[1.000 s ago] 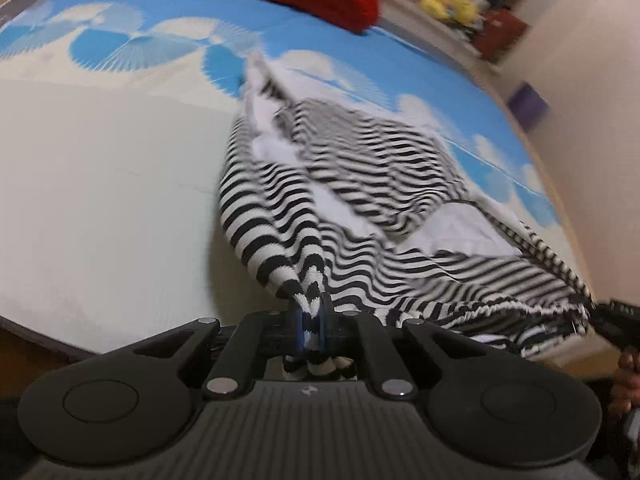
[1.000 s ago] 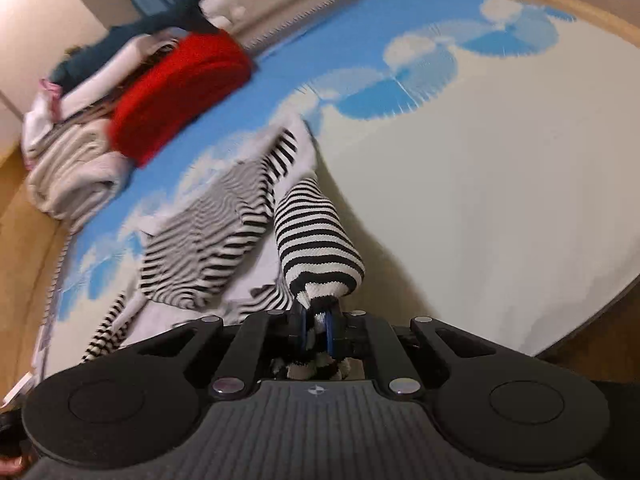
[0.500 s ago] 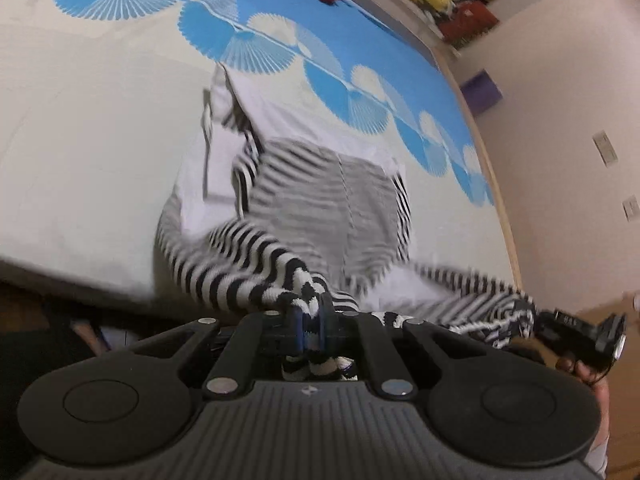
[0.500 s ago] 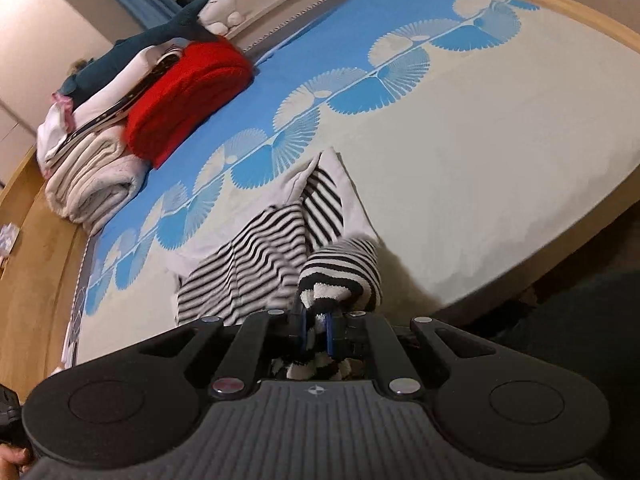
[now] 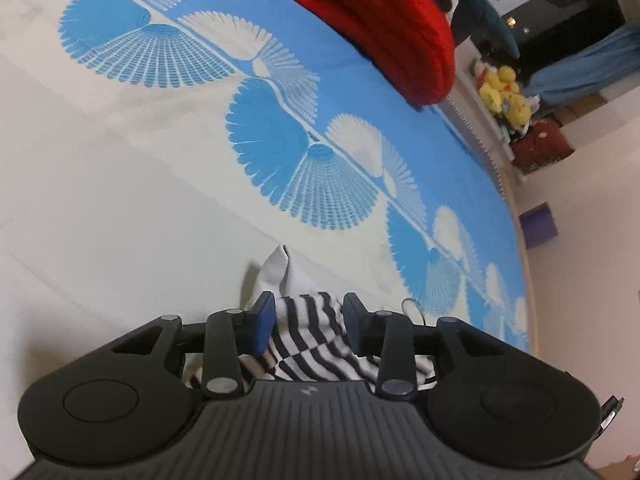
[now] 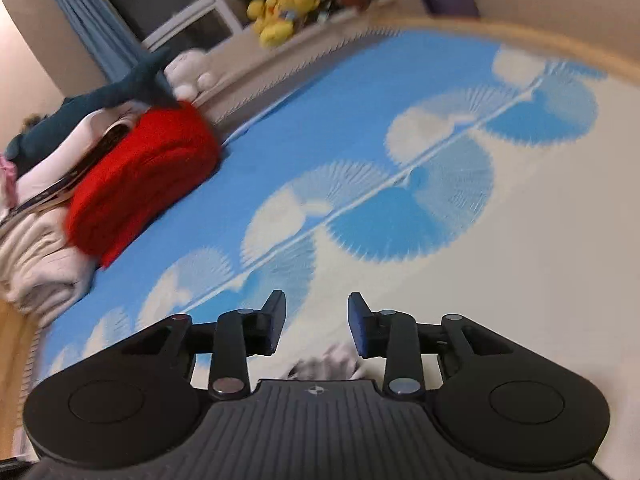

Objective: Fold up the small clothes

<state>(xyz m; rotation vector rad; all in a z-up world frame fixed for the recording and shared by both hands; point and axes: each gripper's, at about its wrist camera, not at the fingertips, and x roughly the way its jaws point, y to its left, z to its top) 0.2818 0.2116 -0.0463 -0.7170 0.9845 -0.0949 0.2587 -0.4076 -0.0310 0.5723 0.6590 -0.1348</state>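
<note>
L claw (image 5: 308, 320) & R claw (image 6: 316, 322) opening, releasing black-and-white striped knit garment (image 5: 308, 344) on blue fan-print bed sheet (image 5: 280, 144); risk: fold springing loose if cloth is snagging a pad.

Ahead of us: bare bedspread (image 5: 120, 184), open for passage. At its far end: red folded knit (image 6: 140, 184), pale folded stack (image 6: 36, 264) beside it. Striped garment (image 5: 308, 340) bunched directly under us.

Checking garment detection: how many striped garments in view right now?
1. The striped garment lies on the bed between the left gripper fingers, jaws just opened. More could be hidden under the grippers.
</note>
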